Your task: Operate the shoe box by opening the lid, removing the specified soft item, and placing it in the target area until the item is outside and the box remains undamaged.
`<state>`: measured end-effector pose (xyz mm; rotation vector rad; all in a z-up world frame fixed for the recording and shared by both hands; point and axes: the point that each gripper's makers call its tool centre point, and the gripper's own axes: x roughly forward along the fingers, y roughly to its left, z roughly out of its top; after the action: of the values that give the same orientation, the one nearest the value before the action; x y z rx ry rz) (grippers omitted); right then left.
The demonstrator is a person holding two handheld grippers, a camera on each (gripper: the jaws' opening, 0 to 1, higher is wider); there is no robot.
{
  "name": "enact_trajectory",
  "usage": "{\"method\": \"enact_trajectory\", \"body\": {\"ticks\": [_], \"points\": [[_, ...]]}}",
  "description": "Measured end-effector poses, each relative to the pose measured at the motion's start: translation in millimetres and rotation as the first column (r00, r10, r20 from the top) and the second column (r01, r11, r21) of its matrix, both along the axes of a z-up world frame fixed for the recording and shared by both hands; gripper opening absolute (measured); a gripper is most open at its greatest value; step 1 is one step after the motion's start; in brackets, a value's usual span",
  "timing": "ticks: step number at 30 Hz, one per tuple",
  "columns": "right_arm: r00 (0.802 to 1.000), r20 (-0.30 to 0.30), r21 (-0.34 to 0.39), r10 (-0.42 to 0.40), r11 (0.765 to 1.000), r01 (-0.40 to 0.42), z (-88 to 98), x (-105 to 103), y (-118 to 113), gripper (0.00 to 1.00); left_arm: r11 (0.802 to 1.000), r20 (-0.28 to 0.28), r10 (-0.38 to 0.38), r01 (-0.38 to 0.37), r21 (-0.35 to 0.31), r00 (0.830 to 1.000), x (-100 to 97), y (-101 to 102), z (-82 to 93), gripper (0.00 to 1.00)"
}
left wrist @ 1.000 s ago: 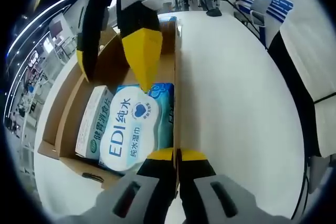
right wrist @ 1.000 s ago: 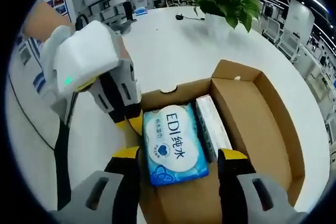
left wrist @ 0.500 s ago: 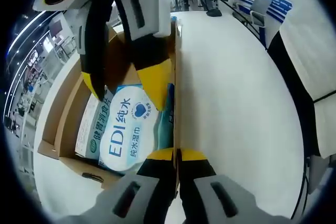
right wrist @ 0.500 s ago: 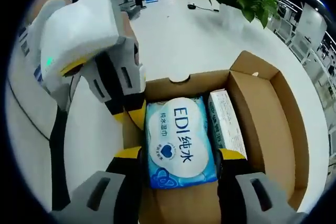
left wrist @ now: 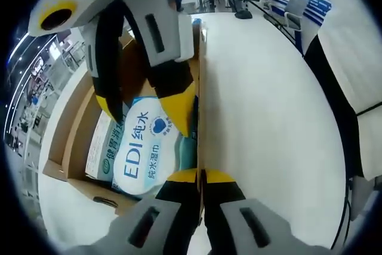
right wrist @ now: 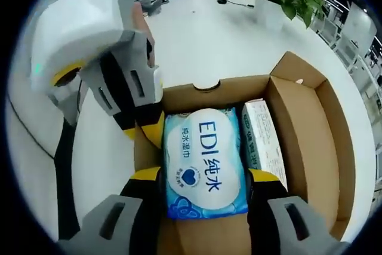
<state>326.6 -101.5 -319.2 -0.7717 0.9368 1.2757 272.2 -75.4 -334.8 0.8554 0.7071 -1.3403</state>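
The brown cardboard shoe box (right wrist: 310, 141) stands open; a blue-and-white wet-wipe pack (right wrist: 205, 162) lies flat inside, beside a white carton (right wrist: 262, 141).

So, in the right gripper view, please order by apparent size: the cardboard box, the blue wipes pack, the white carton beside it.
1. Cardboard box, largest; it holds the other two.
2. Blue wipes pack.
3. White carton, smallest as seen; it shows a narrow face, so its real size is uncertain.

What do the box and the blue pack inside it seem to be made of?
The box looks like plain brown cardboard, matte, with raw cut edges and folded flaps. The blue pack seems to be soft plastic film, glossy, with a printed white label; its crimped end and rounded bulge suggest a flexible wet-wipe pouch.
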Motion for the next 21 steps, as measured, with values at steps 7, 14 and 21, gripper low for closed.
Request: {"method": "enact_trajectory", "body": {"ticks": [7,14,21], "points": [[1.0,-0.002,-0.014,-0.01,1.0,0.01,-11.9,-0.7,2.3,0.55,1.0,-0.004,-0.003,0.003,-0.001,1.0,0.2,0.5,-0.3,0.0],[1.0,-0.002,-0.031,-0.015,0.999,0.015,-16.0,0.0,3.0,0.55,1.0,-0.005,-0.003,0.003,-0.001,1.0,0.2,0.8,-0.5,0.0],[1.0,-0.004,-0.026,-0.008,1.0,0.008,-15.9,0.0,2.5,0.54,1.0,-0.008,-0.005,0.005,0.0,1.0,-0.3,1.0,0.7,0.0]]}}
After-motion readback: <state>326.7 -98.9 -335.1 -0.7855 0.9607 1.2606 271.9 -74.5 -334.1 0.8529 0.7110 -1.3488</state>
